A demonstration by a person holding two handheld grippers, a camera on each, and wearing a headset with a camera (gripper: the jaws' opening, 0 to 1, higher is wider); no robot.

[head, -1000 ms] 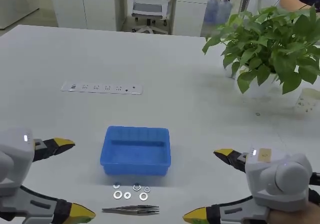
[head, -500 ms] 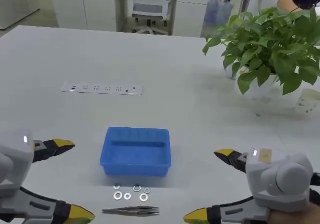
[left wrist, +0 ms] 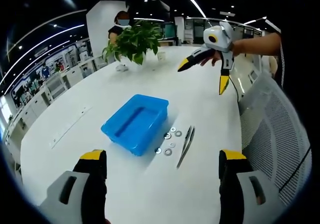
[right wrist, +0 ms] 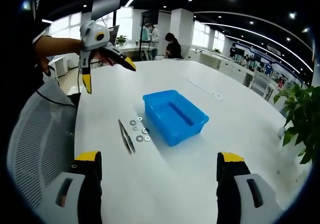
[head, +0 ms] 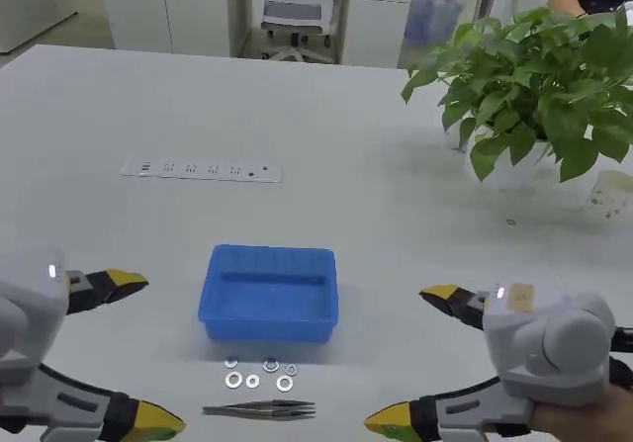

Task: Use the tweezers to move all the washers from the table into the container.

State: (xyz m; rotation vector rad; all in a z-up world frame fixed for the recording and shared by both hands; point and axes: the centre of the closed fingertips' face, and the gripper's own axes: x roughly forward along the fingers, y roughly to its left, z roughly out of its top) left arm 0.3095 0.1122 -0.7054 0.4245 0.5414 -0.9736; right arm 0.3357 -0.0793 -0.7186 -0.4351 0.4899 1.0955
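Both grippers were held wide open, with nothing gripped.
The left gripper and right gripper were held apart over the table, the blue container lying ahead between them; the washers were clustered just short of the container, and the tweezers were laid nearest the jaws, touched by neither.

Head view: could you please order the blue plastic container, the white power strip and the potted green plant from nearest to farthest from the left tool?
From the left tool:
1. The blue plastic container, just to its right.
2. The white power strip, farther up the table.
3. The potted green plant, at the far right.
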